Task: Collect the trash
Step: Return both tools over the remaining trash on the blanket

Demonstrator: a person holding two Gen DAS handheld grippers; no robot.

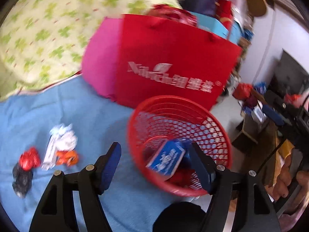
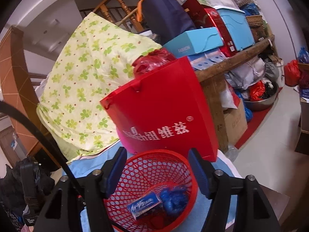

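A red mesh basket (image 1: 216, 127) stands on the blue cloth (image 1: 92, 119) and holds a blue carton (image 1: 167, 159) and a blue crumpled wrapper. My left gripper (image 1: 156, 166) is open and empty over the basket's near left rim. To its left on the cloth lie a white crumpled paper (image 1: 61, 141), an orange wrapper (image 1: 67, 157), a red wrapper (image 1: 29, 158) and a black scrap (image 1: 21, 179). In the right wrist view my right gripper (image 2: 157, 172) is open and empty above the basket (image 2: 154, 160), with the carton (image 2: 143, 205) and blue wrapper (image 2: 174, 197) below.
A red paper bag (image 1: 170, 65) stands right behind the basket, also in the right wrist view (image 2: 164, 116). A green clover quilt (image 1: 48, 29) lies at the back left. Boxes are stacked behind on a wooden bench (image 2: 237, 61). The floor drops off to the right.
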